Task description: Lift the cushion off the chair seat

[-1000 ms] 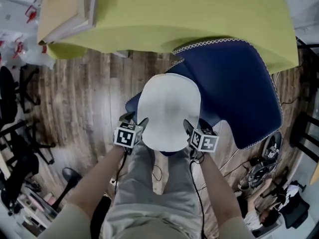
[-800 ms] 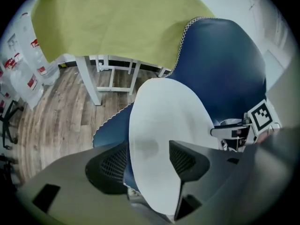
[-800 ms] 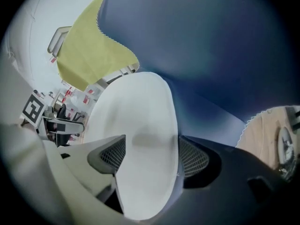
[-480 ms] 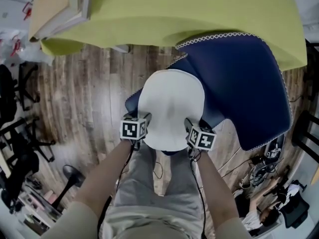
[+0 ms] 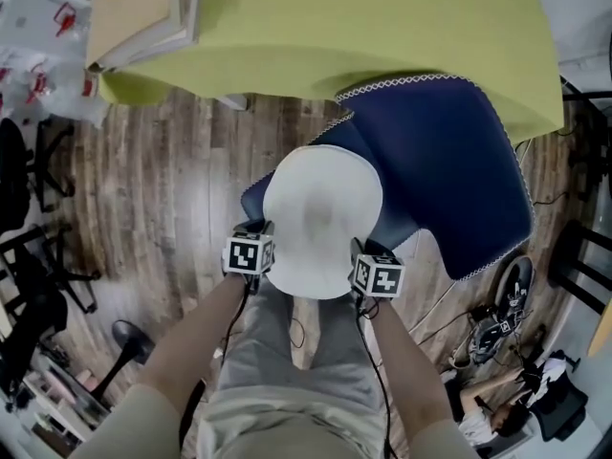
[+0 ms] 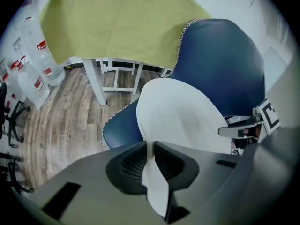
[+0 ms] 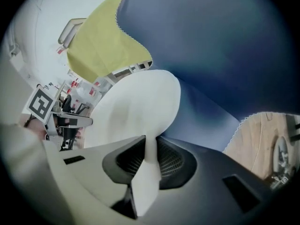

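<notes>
A round white cushion (image 5: 320, 218) lies on the seat of a dark blue chair (image 5: 449, 161). My left gripper (image 5: 262, 249) is at the cushion's near-left edge and my right gripper (image 5: 361, 259) at its near-right edge. In the left gripper view the jaws (image 6: 151, 149) are closing, and a thin fold of the cushion (image 6: 178, 116) is pinched between the pads. The right gripper view shows the same: closing jaws (image 7: 151, 146) with the cushion's (image 7: 136, 102) rim squeezed between them. Each gripper shows in the other's view, the right gripper (image 6: 243, 128) and the left gripper (image 7: 61, 121).
A table under a yellow-green cloth (image 5: 335, 27) stands just behind the chair, with flat boards (image 5: 143, 17) on its left end. Black office chairs (image 5: 29, 199) crowd the left. Shoes and cables (image 5: 497, 323) lie at the right on the wood floor.
Both grippers stood open beside the cushion's near edge. They have moved in onto its rim and closed on it, one at each side.
</notes>
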Demonstrator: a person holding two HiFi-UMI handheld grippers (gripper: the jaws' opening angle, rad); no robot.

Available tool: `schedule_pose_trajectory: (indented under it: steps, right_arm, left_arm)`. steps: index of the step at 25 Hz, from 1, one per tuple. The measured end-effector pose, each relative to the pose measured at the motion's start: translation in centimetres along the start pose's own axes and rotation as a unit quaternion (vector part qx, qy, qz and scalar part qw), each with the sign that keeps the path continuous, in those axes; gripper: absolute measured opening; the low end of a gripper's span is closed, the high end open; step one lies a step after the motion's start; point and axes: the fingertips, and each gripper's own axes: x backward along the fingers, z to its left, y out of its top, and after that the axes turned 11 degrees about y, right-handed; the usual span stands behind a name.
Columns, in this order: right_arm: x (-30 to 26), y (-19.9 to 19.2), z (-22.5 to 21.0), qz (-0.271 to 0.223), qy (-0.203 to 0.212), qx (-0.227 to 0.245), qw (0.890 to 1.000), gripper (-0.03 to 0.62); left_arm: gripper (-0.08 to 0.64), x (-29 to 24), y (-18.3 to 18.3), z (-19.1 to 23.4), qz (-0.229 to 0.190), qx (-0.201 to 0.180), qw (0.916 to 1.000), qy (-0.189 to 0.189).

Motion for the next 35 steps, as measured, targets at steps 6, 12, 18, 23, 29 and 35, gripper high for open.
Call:
schedule_pose_trajectory:
  steps: [6,12,18,23,29,35]
  right_arm:
    - [5.8,0.8,5.6,-0.028,0.015,0.019,0.999,0.084]
    - [14.0,3.6,11.7,-0.081,0.031,0.067,0.994,0.084]
    - [21.7,7.7,17.5,-0.143,0.043,0.109,0.983,0.084]
    - [28.5,10.3,21.6,-0.19,0.049,0.137,0.971,0.084]
    - [35.7,14.3,26.1,-0.249,0.055,0.208,0.944,0.084]
    - [41.9,18.0,30.9,-0.31,0.053,0.284,0.906,0.084]
  left_arm:
    - [0.061,6.8,0.4,1.0,-0.017,0.006,0.9995,-0.026]
    - [0.06,16.2,2.8,1.0,-0.078,0.002,0.9964,-0.032]
    - [0.058,26.3,6.5,1.3,-0.156,0.013,0.9874,-0.027]
    - [0.058,34.7,9.1,0.7,-0.218,0.013,0.9756,-0.027]
    - [0.055,42.7,12.4,0.2,-0.289,0.014,0.957,-0.02]
    - [0.055,50.7,15.4,0.5,-0.363,0.026,0.9312,-0.007]
